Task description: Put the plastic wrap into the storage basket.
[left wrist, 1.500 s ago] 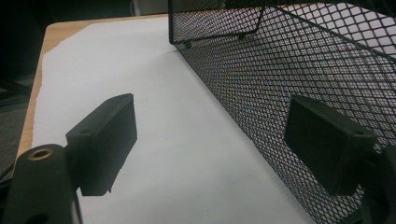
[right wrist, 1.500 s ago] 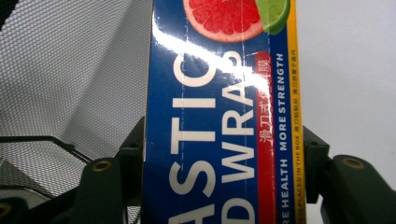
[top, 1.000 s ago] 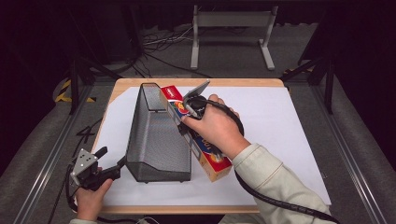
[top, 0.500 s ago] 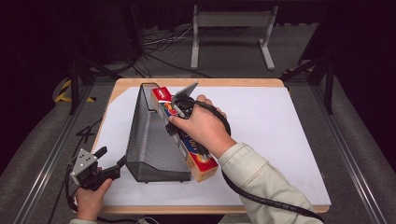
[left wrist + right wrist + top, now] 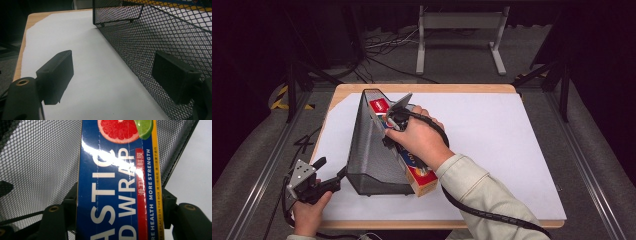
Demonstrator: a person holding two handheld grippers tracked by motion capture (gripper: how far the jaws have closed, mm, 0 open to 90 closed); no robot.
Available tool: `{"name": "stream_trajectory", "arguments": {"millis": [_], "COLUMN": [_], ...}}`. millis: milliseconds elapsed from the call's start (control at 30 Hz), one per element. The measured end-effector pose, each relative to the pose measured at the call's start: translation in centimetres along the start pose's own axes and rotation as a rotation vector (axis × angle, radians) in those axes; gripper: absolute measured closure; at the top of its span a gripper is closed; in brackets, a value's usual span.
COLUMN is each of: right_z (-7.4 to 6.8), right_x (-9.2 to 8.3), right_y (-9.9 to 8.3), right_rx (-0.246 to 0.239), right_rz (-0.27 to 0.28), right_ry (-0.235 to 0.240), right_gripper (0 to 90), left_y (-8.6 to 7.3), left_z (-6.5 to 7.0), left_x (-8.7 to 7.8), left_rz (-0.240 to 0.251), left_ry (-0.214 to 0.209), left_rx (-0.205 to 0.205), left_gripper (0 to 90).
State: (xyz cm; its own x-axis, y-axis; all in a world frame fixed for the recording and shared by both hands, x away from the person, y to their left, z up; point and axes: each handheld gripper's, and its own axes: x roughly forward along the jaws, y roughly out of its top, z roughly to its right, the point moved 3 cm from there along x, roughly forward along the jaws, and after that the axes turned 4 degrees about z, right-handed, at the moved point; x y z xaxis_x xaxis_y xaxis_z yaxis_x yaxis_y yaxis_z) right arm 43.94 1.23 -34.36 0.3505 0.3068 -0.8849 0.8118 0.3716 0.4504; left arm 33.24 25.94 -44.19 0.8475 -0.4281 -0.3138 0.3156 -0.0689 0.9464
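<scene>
Free mat (image 5: 512, 150) right of mesh holder (image 5: 372, 155)

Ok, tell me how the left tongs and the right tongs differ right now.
The left tongs stand open with nothing between them, while the right tongs are shut on the plastic wrap box. The left tongs sit low beside the mesh file holder, near the table's front edge; the right tongs hold the box slanted against the holder's open side. Both have black jaws and a trailing cable.
</scene>
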Motion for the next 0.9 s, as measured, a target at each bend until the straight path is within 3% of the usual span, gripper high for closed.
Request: {"name": "stream_trajectory", "arguments": {"millis": [367, 900], "right_z": [-0.1, -0.1], "right_x": [2.1, 3.9], "right_y": [0.0, 0.2], "right_rx": [0.013, 0.006], "right_rz": [-0.031, -0.065], "right_ry": [-0.022, -0.058], "right_gripper": [39.0, 38.7], "left_y": [-0.2, -0.5], "left_z": [-0.2, -0.5], "left_x": [-0.4, -1.1], "left_rz": [-0.002, -0.001], "left_ry": [0.006, 0.019], "left_rx": [-0.006, -0.017], "left_gripper": [18.5, 18.5]}}
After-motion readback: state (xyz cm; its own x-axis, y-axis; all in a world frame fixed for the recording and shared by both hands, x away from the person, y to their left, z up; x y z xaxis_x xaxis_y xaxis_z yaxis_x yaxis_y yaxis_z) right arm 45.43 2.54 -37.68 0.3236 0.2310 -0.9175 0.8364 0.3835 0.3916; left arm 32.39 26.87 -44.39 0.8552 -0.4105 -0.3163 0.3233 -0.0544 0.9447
